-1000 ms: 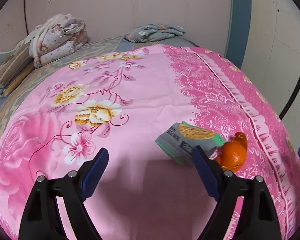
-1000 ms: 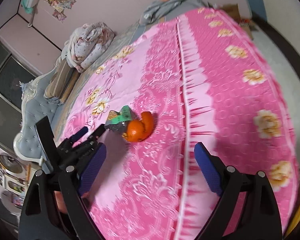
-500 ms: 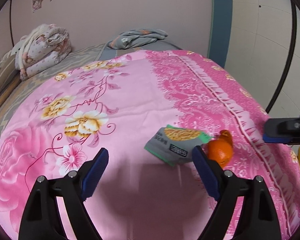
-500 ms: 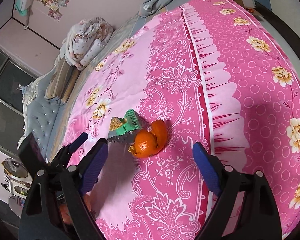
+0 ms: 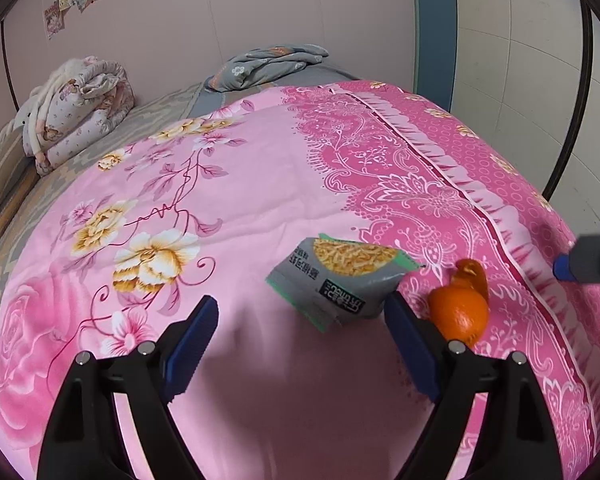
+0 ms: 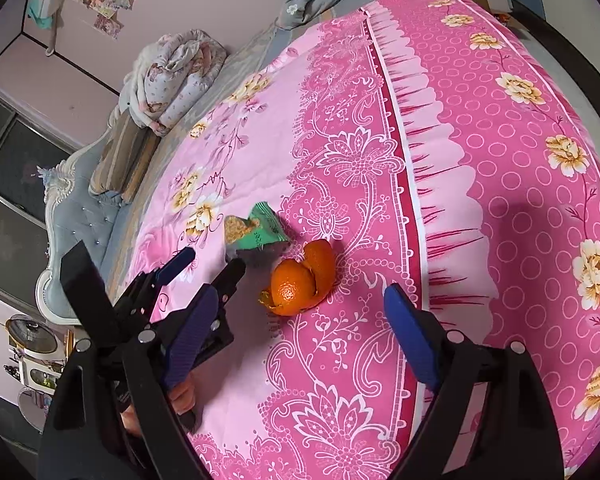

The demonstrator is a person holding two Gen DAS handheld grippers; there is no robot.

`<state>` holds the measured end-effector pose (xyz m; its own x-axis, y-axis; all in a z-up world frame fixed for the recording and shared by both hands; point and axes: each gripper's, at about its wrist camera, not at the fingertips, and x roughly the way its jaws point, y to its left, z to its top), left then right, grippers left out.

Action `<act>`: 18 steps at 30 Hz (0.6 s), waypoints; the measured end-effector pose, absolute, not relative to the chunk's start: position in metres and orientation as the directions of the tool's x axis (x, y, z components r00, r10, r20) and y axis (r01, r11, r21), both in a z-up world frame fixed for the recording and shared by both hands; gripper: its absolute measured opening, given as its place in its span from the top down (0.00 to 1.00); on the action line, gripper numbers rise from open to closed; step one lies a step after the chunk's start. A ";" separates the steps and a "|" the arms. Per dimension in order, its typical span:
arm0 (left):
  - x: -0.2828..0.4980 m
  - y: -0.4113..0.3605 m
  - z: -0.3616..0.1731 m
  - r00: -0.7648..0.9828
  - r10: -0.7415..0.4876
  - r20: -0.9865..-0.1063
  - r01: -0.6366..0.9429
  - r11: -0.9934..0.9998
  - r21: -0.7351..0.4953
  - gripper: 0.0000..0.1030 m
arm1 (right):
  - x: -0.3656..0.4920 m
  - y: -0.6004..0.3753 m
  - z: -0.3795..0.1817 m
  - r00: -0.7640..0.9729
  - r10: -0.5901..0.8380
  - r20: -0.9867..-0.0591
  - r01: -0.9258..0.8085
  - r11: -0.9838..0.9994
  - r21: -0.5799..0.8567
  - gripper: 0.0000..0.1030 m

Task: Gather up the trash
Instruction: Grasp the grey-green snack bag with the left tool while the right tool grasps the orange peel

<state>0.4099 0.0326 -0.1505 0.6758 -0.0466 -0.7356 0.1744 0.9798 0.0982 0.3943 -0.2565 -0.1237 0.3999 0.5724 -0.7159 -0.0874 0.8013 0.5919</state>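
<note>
On the pink flowered bedspread (image 5: 260, 184) lies a grey and green snack packet (image 5: 340, 280) with a curled orange peel (image 5: 460, 308) just right of it. My left gripper (image 5: 302, 302) is open, and the packet's near edge sits just beyond its blue pads without touching them. In the right wrist view the orange peel (image 6: 300, 280) lies just ahead of my right gripper (image 6: 302, 292), between the finger lines. Its jaws are closing, and the pads stay apart from the peel. The packet (image 6: 256, 232) lies behind the peel, with the left gripper (image 6: 214, 260) at its left.
A folded quilt (image 5: 80, 116) and a grey cloth (image 5: 268, 64) lie at the far side of the bed by the wall. Pillows (image 6: 124, 160) and a padded headboard (image 6: 68, 216) are on the left. The bed drops off at its right edge (image 6: 560, 160).
The left gripper has shifted so the packet sits more centred ahead of its jaws. The right gripper has moved in on the orange peel, its jaws slightly narrower, and one of its fingers has entered the left view.
</note>
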 end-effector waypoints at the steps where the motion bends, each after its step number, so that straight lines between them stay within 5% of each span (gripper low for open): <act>1: 0.415 0.033 -0.152 0.671 -0.050 -0.740 0.173 0.981 0.090 0.20 | 0.396 -0.256 -0.126 0.393 0.572 -0.720 -0.086 0.802 0.591 0.24; 18: 0.451 0.037 -0.156 0.682 -0.112 -0.723 0.181 0.983 0.019 0.20 | 0.411 -0.244 -0.148 0.331 0.603 -0.726 -0.087 0.785 0.613 0.31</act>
<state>0.4508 0.0366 -0.1561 0.6821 -0.1122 -0.7226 0.1815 0.9832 0.0187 0.4113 -0.2437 -0.1481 0.3315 0.6030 -0.7256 -0.0869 0.7853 0.6129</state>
